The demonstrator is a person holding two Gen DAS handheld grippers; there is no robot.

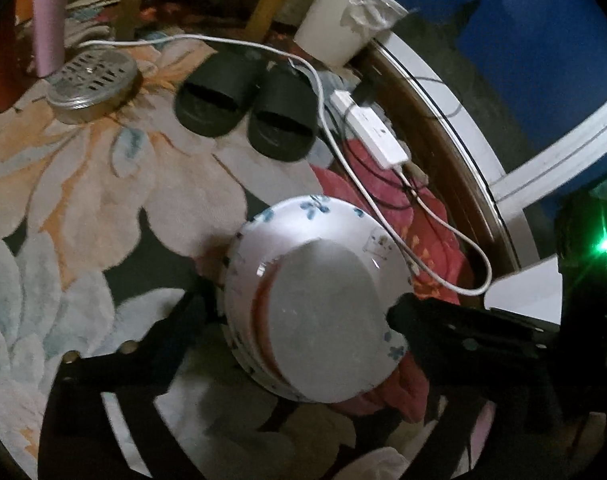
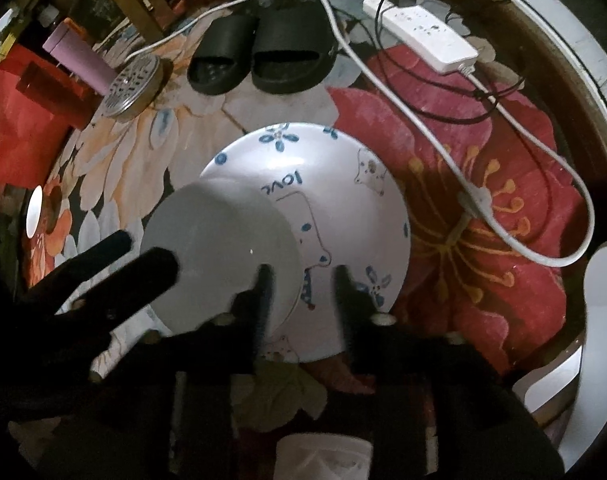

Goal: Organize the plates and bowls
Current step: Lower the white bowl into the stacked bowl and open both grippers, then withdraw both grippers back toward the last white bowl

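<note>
The left gripper [image 1: 303, 304] and right gripper [image 2: 299, 276] are open around the upside-down bowls [image 2: 303, 220], so a bump could topple the stack.

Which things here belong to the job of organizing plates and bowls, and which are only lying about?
Belong to the job:
- white bowl with blue flowers
- plain plate on top of it

Lying about:
- black slippers
- white power strip
- white cable
- metal strainer
- pink bottle
</note>
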